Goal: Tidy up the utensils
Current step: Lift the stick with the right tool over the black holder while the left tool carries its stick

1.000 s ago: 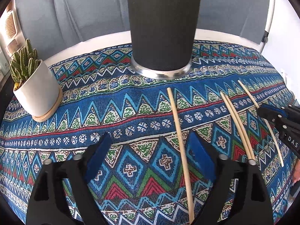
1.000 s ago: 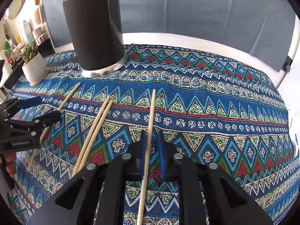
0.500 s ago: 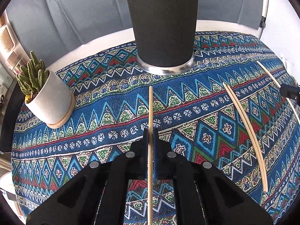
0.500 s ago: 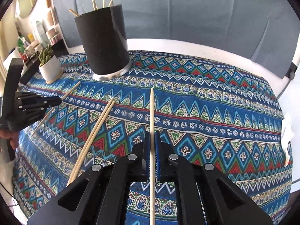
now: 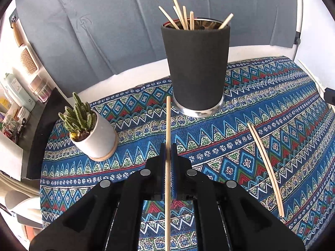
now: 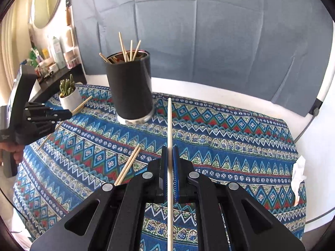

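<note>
While both grippers hang above the patterned cloth, each one carries a single stick:

Left chopstick: the chopstick (image 5: 168, 129) runs lengthways between the blue pads of the left gripper (image 5: 167, 148), its far tip reaching toward the foot of the holder; it is clear of the cloth.
Left gripper: jaws pressed together on that chopstick; in the right wrist view it shows at the left edge (image 6: 62, 113), a hand (image 6: 12, 150) on its handle.
Right chopstick: a paler chopstick (image 6: 170, 125) lies along the right gripper (image 6: 170, 150), its tip pointing past the right side of the holder.
Right gripper: jaws clamped on this chopstick.
Loose pair: two chopsticks (image 5: 264, 163) lie side by side, touching, on the cloth, to the right in the left wrist view.
Holder: a black cylindrical holder (image 5: 196, 67) with a metal base stands upright on the cloth, several chopsticks (image 5: 184, 16) fanning from its mouth.
Cloth: a blue tablecloth (image 5: 272, 108) with zigzag and diamond bands covers a white table.
Plant: a small cactus in a white pot (image 5: 92, 133) stands on a wooden saucer, left of the holder and well apart.
Backdrop: grey fabric (image 6: 209, 31) hangs behind the table.
</note>
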Demonstrator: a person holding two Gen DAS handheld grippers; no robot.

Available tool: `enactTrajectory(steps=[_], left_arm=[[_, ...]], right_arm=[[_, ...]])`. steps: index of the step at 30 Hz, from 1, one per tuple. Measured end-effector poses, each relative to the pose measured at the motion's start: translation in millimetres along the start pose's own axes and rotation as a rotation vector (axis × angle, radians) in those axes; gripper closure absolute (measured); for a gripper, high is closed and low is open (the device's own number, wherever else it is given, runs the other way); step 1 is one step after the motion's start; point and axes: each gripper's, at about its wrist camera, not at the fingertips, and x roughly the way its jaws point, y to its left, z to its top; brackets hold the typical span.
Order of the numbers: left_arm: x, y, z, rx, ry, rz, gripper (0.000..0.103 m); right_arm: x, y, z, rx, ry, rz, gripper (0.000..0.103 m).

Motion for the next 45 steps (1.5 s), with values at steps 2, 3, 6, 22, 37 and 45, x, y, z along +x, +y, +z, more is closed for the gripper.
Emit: enactTrajectory(steps=[2, 3, 6, 22, 37, 45], left_arm=[[-10, 6, 6, -0.013, -0.014, -0.004, 0.098], [-15, 8, 10, -0.012, -0.023, 0.002, 0.098], [-30, 10, 21, -0.001, -0.05, 0.014, 0.098], [-73, 29, 94, -0.019, -0.201, 0.012, 0.098], [-53, 34, 142, -0.039, -0.358, -0.096, 0.098], [-37, 36, 147, -0.08, -0.504, -0.158, 0.098]], right_arm=[[-10, 2, 7, -0.005, -0.028, -0.004, 0.098], [-16, 1, 11, -0.002, -0.04, -0.001, 0.098], [-30, 3, 24, -0.003, -0.071, -0.001, 0.098], [-41, 7, 101, 0.017, -0.188, 0.035, 0.098], [14, 13, 166, 0.114, -0.34, 0.261, 0.098], [52, 7, 177, 0.213, -0.449, 0.361, 0.098]])
